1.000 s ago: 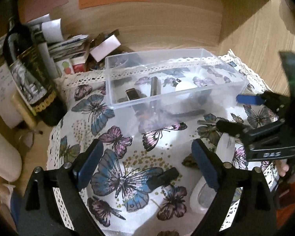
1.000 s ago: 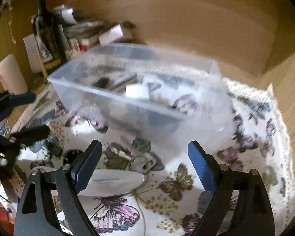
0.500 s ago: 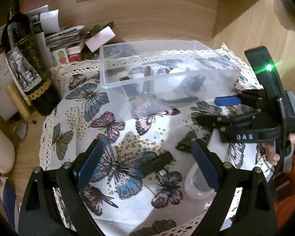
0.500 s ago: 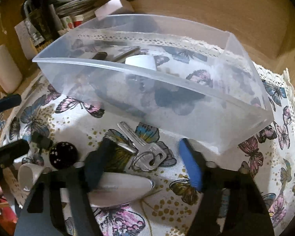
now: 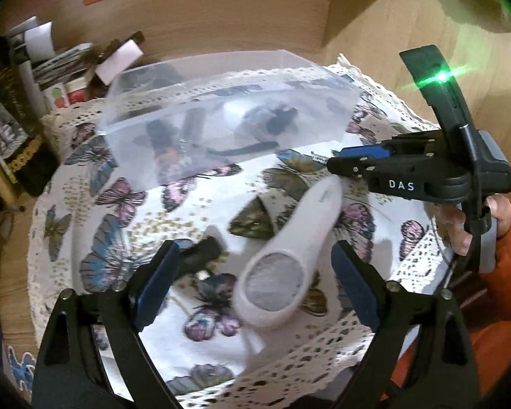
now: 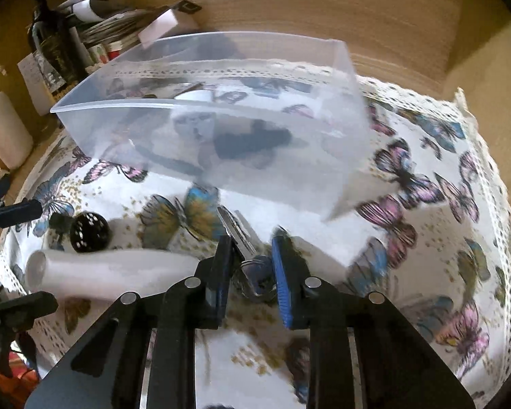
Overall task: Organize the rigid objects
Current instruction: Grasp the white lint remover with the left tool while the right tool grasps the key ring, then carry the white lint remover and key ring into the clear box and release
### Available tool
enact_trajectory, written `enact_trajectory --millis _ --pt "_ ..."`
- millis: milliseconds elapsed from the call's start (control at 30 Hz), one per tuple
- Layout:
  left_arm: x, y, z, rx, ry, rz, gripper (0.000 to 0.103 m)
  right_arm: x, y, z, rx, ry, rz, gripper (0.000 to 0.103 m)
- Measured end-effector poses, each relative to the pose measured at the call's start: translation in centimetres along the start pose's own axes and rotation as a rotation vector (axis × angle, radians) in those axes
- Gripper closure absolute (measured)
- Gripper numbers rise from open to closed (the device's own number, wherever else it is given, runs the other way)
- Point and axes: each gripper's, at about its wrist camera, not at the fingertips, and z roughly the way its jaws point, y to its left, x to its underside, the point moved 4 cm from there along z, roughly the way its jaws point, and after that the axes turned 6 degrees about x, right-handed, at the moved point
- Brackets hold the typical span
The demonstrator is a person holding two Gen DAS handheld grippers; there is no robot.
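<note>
A clear plastic box (image 6: 173, 104) stands on the butterfly cloth (image 6: 426, 211) and holds several small items; it also shows in the left wrist view (image 5: 221, 81). My right gripper (image 6: 250, 266) is down on the cloth with its jaws closed around a silver key on a ring (image 6: 242, 235). It appears from the side in the left wrist view (image 5: 344, 162). My left gripper (image 5: 252, 276) is open above a white magnifier-shaped object (image 5: 289, 248), which also lies left of the key (image 6: 112, 272). A small black piece (image 5: 201, 252) lies beside the left finger.
A black round cap (image 6: 88, 231) lies near the white object. A dark bottle (image 6: 51, 41), papers and small boxes (image 5: 85, 64) crowd the back left. A cream candle (image 6: 3, 129) stands at the left. Wooden walls (image 6: 323, 6) close the back and right.
My right gripper has dropped to the cloth and closed its jaws around the key. My left gripper has moved right, over the white object.
</note>
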Motion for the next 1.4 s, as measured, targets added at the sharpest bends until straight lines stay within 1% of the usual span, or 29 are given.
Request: enact_trajectory --millis 67,100,167,233,267,367,400,467,500,533,633,733,767,867,900,933,1167,1200,1233,1300,1400 --pt "0.1 -0.5 0.6 0.010 0.016 0.006 0.027 0.7 -0.6 -0.5 0.011 -0.004 0.009 0.081" --pt "0.1 -0.7 1.0 0.015 0.027 0.005 0.030 1.0 -0.9 -0.7 0.010 -0.006 0.013 0.081" --pt "0.3 -0.9 1.7 0.036 0.055 -0.009 0.043 1.8 -1.3 -1.3 0.013 -0.009 0.016 0.081" --pt "0.6 -1.2 2.2 0.055 0.078 -0.020 0.048 2.6 -1.4 -1.8 0.015 -0.013 0.014 0.081" --pt "0.7 -1.5 2.3 0.058 0.080 -0.009 0.053 2.9 -1.4 -2.1 0.013 -0.015 0.010 0.081" --pt "1.0 -2.4 2.0 0.081 0.082 0.024 0.060 3.9 -1.3 -3.0 0.022 -0.033 -0.007 0.081" --pt "1.2 -2.8 2.0 0.091 0.084 0.034 0.061 4.0 -1.2 -3.2 0.027 -0.037 -0.014 0.079" --pt "1.3 -3.3 2.2 0.074 0.081 0.050 0.061 4.3 -1.0 -3.6 0.031 -0.045 -0.026 0.071" --pt "1.3 -3.5 2.3 0.058 0.077 0.060 0.061 4.5 -1.0 -3.8 0.033 -0.053 -0.027 0.062" --pt "1.3 -3.6 2.5 0.048 0.071 0.065 0.061 4.6 -1.0 -3.9 0.038 -0.058 -0.027 0.056" --pt "1.3 -3.7 2.8 0.037 0.050 0.065 0.061 5.1 -1.3 -3.3 0.048 -0.043 -0.027 0.056" --pt "1.3 -3.7 2.8 0.028 0.035 0.057 0.062 5.1 -1.7 -3.2 0.028 -0.053 -0.003 0.056" --pt "1.3 -3.6 2.8 0.027 0.029 0.052 0.062 5.1 -1.8 -3.2 0.028 -0.060 0.000 0.057" --pt "1.4 -3.7 2.7 0.016 0.021 0.048 0.062 5.1 -1.8 -3.1 0.037 -0.085 -0.001 0.068" --pt "1.4 -3.7 2.7 0.015 0.020 0.048 0.062 5.1 -1.7 -3.1 0.041 -0.090 -0.003 0.074" --pt "1.5 -3.8 2.7 0.014 0.020 0.046 0.062 5.1 -1.7 -3.1 0.040 -0.093 -0.003 0.076" --pt "1.1 -3.3 2.0 0.002 -0.004 0.008 0.063 5.1 -1.8 -3.8 0.030 -0.120 0.020 0.080" --pt "1.0 -3.2 1.9 -0.001 -0.011 0.004 0.063 5.1 -1.7 -3.9 0.020 -0.121 0.026 0.084" --pt "0.8 -3.2 1.6 -0.002 -0.018 0.002 0.063 5.1 -1.8 -4.2 0.010 -0.126 0.037 0.084" --pt "0.5 -3.2 1.2 0.002 -0.032 0.001 0.063 5.0 -1.8 -4.5 0.020 -0.138 0.041 0.084" --pt "-0.1 -3.4 0.4 -0.006 -0.071 0.011 0.064 4.9 -1.7 -5.0 0.016 -0.153 0.045 0.084"
